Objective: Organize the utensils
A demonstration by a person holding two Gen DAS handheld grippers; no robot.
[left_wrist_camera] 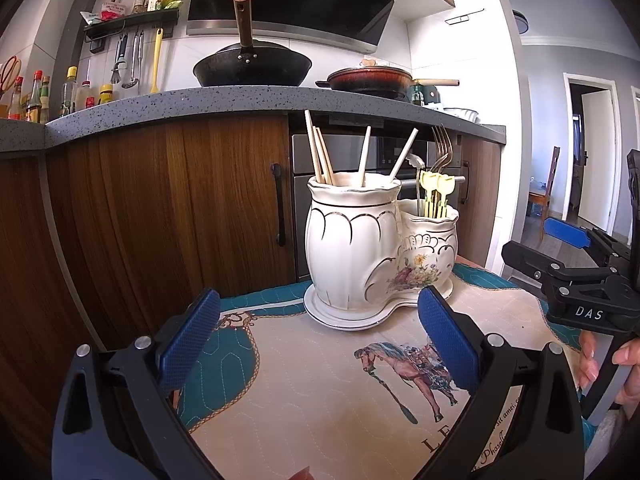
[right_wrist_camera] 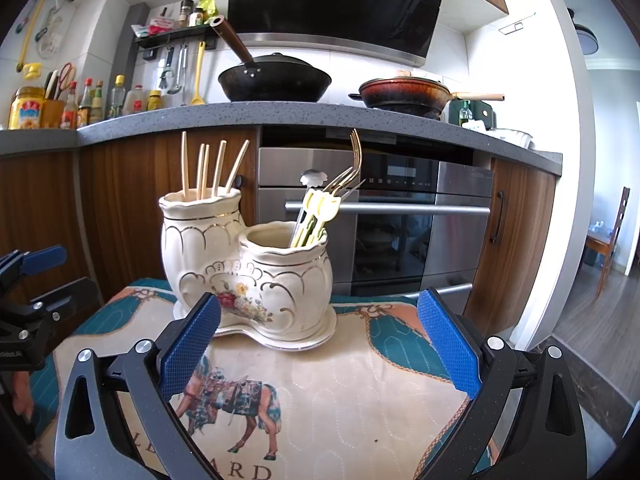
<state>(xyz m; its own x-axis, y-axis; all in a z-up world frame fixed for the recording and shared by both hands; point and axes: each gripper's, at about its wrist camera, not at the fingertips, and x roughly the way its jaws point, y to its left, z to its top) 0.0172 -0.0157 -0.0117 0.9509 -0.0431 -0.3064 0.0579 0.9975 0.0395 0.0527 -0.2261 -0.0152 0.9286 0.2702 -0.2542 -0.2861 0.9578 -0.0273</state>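
With each hand-held gripper (left_wrist_camera: pixel 318 340) (right_wrist_camera: pixel 318 340) wide open and empty, the utensils stand sorted — chopsticks (right_wrist_camera: pixel 212 168) in the holder's (right_wrist_camera: pixel 248 276) tall cup, forks (right_wrist_camera: pixel 346 172) in the low one — so reach from above.

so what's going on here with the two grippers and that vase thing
A person holds a gripper in each hand over a quilted cloth, sorting utensils into a two-part ceramic holder. Chopsticks stand in the taller cup; forks and yellow picks lean in the shorter one. The left gripper and right gripper are both open and empty, short of the holder.
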